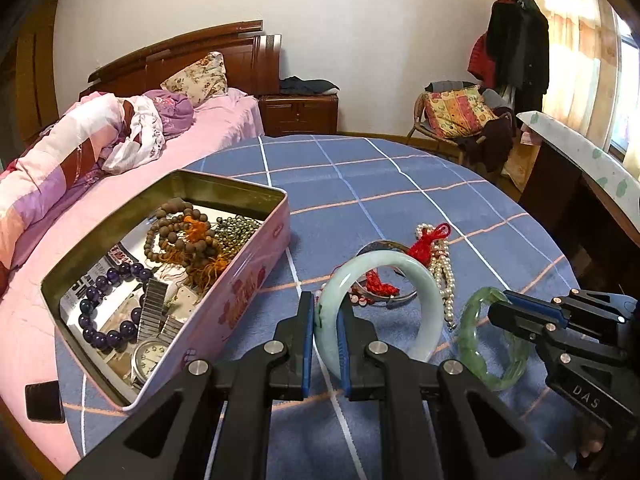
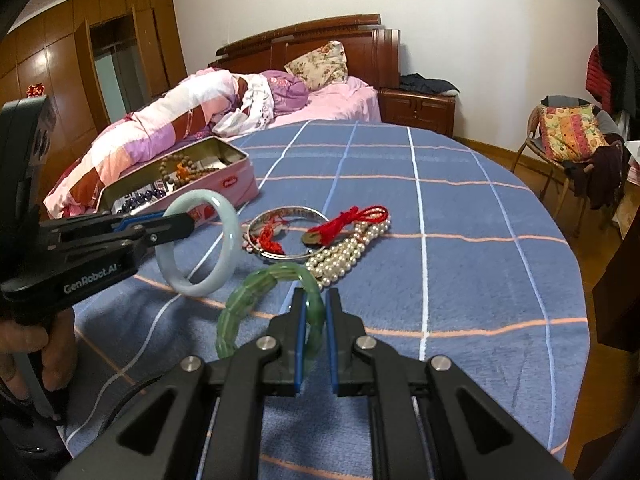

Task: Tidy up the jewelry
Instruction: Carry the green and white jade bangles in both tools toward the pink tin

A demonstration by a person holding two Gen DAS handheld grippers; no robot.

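Note:
My left gripper (image 1: 325, 312) is shut on a pale jade bangle (image 1: 416, 280), held upright just above the blue checked cloth; it also shows in the right wrist view (image 2: 228, 216). My right gripper (image 2: 314, 300) is shut on a green bangle (image 2: 248, 292), also seen in the left wrist view (image 1: 472, 320). A pink tin (image 1: 256, 276) to the left holds brown beads (image 1: 180, 236), purple beads (image 1: 100, 284) and a watch (image 1: 150, 356). A pearl necklace (image 2: 352, 252), a silver bangle (image 2: 280, 256) and red cords (image 2: 352, 214) lie on the cloth beyond both grippers.
The cloth (image 2: 460, 240) covers a round table. A bed with pink bedding (image 2: 192, 120) lies behind the tin. A chair with a cushion (image 2: 568, 136) stands at the right. A dark patch (image 1: 44, 402) lies on the pink bedding at the left.

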